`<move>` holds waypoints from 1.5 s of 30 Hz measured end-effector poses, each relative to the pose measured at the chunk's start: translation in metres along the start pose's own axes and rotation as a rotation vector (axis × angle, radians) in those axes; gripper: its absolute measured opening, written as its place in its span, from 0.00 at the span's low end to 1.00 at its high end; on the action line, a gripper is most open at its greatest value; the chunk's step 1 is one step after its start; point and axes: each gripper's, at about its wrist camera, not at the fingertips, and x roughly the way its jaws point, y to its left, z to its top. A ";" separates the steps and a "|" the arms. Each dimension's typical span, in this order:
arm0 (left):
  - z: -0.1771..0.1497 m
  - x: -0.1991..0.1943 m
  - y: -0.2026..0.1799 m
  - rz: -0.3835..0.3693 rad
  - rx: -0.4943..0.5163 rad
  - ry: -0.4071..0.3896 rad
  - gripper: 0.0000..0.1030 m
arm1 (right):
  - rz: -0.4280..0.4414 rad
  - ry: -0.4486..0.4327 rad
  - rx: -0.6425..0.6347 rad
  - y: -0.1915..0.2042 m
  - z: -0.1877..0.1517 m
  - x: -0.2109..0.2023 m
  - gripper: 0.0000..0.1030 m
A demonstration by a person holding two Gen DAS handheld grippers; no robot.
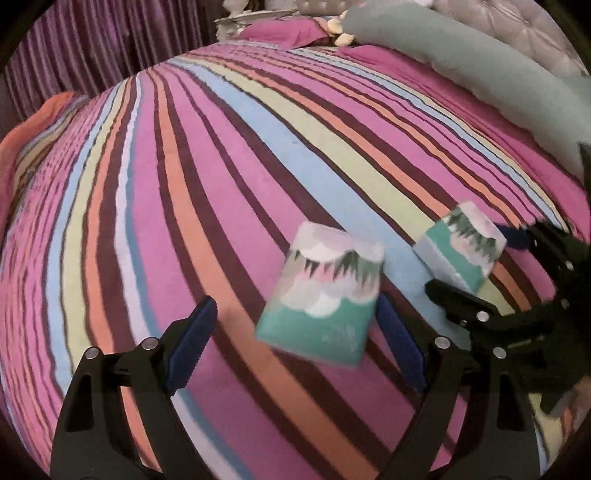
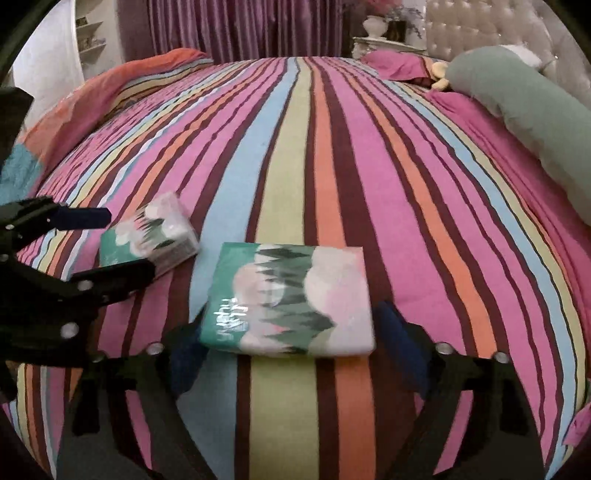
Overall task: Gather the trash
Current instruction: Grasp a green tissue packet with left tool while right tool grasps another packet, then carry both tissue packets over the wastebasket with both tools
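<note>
A bed (image 2: 295, 155) with a striped cover of pink, maroon, orange, pale green and blue fills both views, and everything else is placed against it. At its head end lies a long grey-green bolster (image 2: 524, 110), in front of a tufted headboard (image 2: 480, 29); purple curtains (image 2: 240, 26) hang behind the bed's far edge. On the cover, at the near side of the bed, lie 2 tissue packs printed with teal, pink clouds and dark trees. The larger-looking tissue pack (image 2: 291, 299) lies flat on the bed between the jaws of the right gripper (image 2: 291, 350), which stand apart on either side of it; the picture is blurred, so whether the pads touch its ends cannot be told. The other tissue pack (image 1: 325, 295) lies on the bed just beside the first, toward the left gripper (image 1: 295, 343). That gripper's jaws are wide open around it, the right pad just beside its edge and the left pad well clear, nothing held.
</note>
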 end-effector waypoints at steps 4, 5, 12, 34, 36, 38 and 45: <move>-0.002 0.008 0.006 0.036 -0.079 0.004 0.52 | 0.004 0.001 -0.001 -0.002 0.002 0.000 0.72; -0.003 0.007 0.007 0.036 -0.089 0.002 0.50 | 0.002 0.000 -0.008 -0.001 0.002 0.000 0.70; -0.027 -0.028 0.015 0.035 -0.136 -0.034 0.50 | 0.022 -0.017 0.026 0.005 -0.004 -0.017 0.65; -0.282 -0.236 -0.070 0.032 -0.216 -0.039 0.50 | 0.241 -0.009 0.062 0.089 -0.194 -0.218 0.65; -0.306 -0.251 -0.084 0.016 -0.209 -0.040 0.50 | 0.249 -0.001 0.071 0.094 -0.211 -0.231 0.65; -0.330 -0.265 -0.095 0.002 -0.208 -0.043 0.50 | 0.247 0.006 0.071 0.098 -0.228 -0.244 0.65; -0.398 -0.278 -0.115 -0.037 -0.290 0.027 0.50 | 0.240 0.089 0.102 0.108 -0.268 -0.256 0.65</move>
